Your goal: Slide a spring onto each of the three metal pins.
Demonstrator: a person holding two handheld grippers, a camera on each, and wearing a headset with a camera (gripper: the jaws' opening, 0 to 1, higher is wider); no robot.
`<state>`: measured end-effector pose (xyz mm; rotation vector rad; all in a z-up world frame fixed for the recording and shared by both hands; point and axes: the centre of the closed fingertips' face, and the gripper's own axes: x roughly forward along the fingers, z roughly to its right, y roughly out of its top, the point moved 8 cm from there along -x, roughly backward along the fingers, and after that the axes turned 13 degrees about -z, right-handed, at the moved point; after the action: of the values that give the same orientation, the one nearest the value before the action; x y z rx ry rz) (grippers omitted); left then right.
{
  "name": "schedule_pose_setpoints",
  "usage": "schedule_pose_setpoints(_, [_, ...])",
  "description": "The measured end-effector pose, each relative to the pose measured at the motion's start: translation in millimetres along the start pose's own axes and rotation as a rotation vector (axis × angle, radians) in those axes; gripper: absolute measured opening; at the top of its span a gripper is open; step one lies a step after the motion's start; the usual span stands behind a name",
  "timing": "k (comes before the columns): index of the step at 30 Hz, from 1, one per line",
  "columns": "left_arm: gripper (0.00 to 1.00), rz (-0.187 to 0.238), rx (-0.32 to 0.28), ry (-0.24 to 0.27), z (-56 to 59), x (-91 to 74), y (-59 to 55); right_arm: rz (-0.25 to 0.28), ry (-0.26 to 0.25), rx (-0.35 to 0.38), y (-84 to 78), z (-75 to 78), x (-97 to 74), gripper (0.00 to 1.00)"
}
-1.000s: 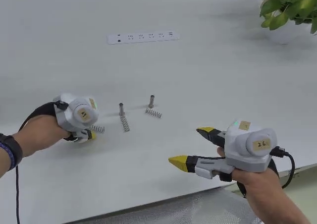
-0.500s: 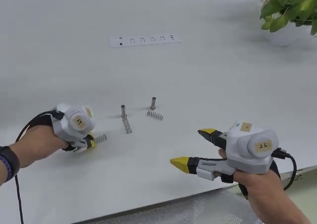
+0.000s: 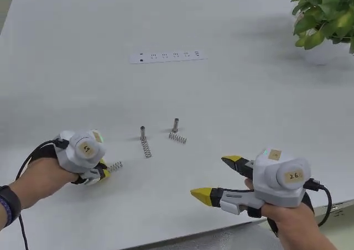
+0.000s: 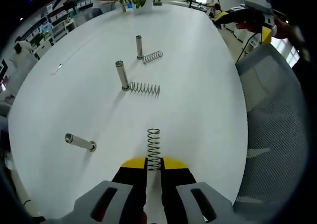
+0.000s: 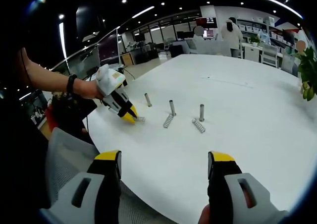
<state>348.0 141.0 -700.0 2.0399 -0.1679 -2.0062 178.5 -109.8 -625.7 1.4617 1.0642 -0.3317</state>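
Note:
Two upright metal pins (image 3: 142,131) (image 3: 175,124) stand mid-table, each with a loose spring lying by its base (image 3: 146,148) (image 3: 177,138). My left gripper (image 3: 103,171) rests low at the left, shut on the end of a third spring (image 3: 114,166) that lies on the table. In the left gripper view that spring (image 4: 154,148) runs out from between the closed yellow jaws, and a third pin (image 4: 79,141) is to its left. My right gripper (image 3: 215,176) is held open near the front edge, with nothing between its fingers (image 5: 163,159).
A white power strip (image 3: 168,56) lies at the back of the white table (image 3: 249,95). A potted plant (image 3: 323,17) stands at the far right. A mesh chair (image 4: 277,110) sits past the table's near edge.
The head camera has tilted, so everything sits lower in view. My left gripper with its spring has drawn slightly toward the near edge, away from the pins. The right gripper holds its place.

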Motion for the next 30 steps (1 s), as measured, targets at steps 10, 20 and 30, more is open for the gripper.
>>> schedule_pose_setpoints(10, [0.02,0.101,-0.108,0.018,14.4,-13.4,-9.7,-0.020,0.030,-0.023,-3.2,-10.3,8.7,0.70])
schedule_pose_setpoints(20, [0.02,0.141,-0.128,0.043,28.9,-24.2,-16.7,-0.031,0.047,-0.032,-5.6,-17.5,12.2,0.69])
schedule_pose_setpoints(30, [0.02,0.196,-0.135,0.069,43.8,-36.4,-10.3,-0.030,0.072,-0.047,-1.4,-22.1,18.7,0.69])
